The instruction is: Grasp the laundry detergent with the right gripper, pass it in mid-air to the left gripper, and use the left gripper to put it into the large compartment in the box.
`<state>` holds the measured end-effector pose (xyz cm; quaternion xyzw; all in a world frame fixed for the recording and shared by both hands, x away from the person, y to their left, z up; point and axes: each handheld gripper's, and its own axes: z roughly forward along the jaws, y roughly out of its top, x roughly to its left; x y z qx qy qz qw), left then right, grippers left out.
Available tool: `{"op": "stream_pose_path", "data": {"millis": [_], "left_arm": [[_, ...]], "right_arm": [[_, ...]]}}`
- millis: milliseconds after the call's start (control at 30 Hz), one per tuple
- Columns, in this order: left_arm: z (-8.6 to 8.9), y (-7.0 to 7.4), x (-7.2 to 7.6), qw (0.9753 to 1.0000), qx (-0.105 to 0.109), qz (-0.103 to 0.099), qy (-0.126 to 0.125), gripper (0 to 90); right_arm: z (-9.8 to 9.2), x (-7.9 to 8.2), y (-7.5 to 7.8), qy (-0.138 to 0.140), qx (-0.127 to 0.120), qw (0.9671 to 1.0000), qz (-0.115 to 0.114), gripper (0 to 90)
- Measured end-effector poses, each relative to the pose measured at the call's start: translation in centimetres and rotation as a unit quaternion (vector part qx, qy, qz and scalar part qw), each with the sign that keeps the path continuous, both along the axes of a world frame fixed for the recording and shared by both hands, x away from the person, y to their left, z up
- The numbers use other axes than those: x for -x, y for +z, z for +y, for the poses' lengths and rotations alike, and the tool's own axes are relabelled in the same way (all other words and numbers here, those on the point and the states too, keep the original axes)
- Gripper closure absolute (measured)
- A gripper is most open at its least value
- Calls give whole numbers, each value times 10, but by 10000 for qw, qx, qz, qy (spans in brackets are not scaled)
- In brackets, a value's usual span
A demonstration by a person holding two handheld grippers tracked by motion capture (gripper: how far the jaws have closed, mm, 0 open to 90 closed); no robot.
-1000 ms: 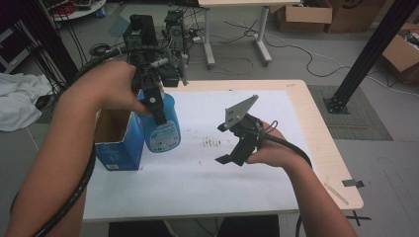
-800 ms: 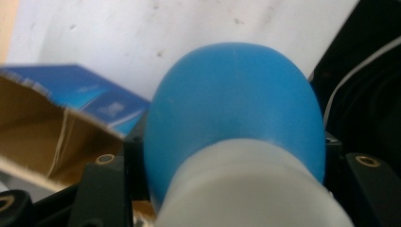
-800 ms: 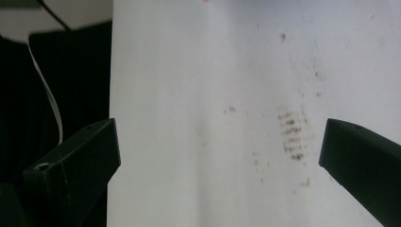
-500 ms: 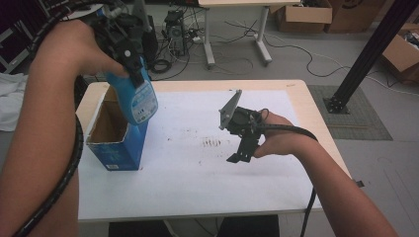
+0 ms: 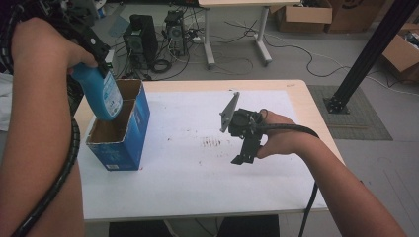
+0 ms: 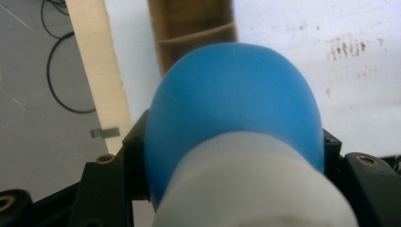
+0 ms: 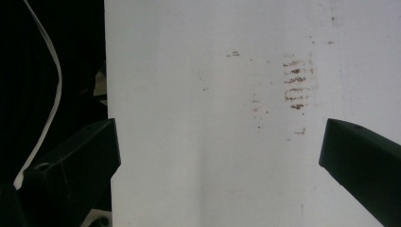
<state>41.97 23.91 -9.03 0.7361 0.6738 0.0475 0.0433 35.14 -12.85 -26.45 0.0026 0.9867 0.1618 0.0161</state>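
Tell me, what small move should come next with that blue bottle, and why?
Probably lower it straight down. The left gripper grips the blue bottle near its white cap, its base just inside the open cardboard box. The right gripper waits open over the table.

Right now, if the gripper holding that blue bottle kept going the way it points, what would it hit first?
Probably the inside of the open blue box: the left gripper aims the blue bottle down into its opening, though depth is hard to judge.

bottle (image 5: 101,96) above open box (image 5: 129,143) at table's (image 5: 197,192) left, right gripper (image 5: 245,148) mid-table
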Motion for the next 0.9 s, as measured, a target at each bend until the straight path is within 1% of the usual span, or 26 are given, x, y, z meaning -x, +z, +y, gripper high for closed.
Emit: {"op": "stream_pose_path", "data": {"millis": [33,67,133,167,233,333,367,433,633,733,867,900], "left_arm": [[3,-6,0,9999,-53,88,34,388],[4,-10,0,9999,-97,98,0,388],[8,-20,-1,9999,-136,89,54,388],[9,-24,-1,9998,-127,103,87,388],[11,-35,-2,9998,-101,144,56,388],[13,-55,-3,9998,75,203,44,388],[14,-61,-3,9996,116,240,46,388],[14,-71,-4,9996,151,250,27,388],[11,-105,-5,9993,175,320,35,388],[10,-123,-6,9992,140,362,2,388],[7,-144,-6,9992,87,382,-16,389],[7,-147,-6,9993,91,369,-15,388]], "right_arm": [[0,0,0,1,4,10000,4,0],[0,0,1,0,-8,10000,-17,0],[-1,0,0,-8,-4,10000,-9,0],[0,0,0,-24,3,10000,-26,0],[0,0,0,-32,11,10000,-12,0],[0,1,-1,-38,-8,10000,-19,0],[0,1,-1,-40,-2,10000,-14,0],[0,2,-2,-43,2,10000,-1,0],[-1,4,-6,-37,15,10000,2,0],[-2,5,-7,-57,11,10000,9,0],[-3,5,-6,-62,-4,10000,13,0],[-3,5,-6,-74,-8,10000,13,0]]}}
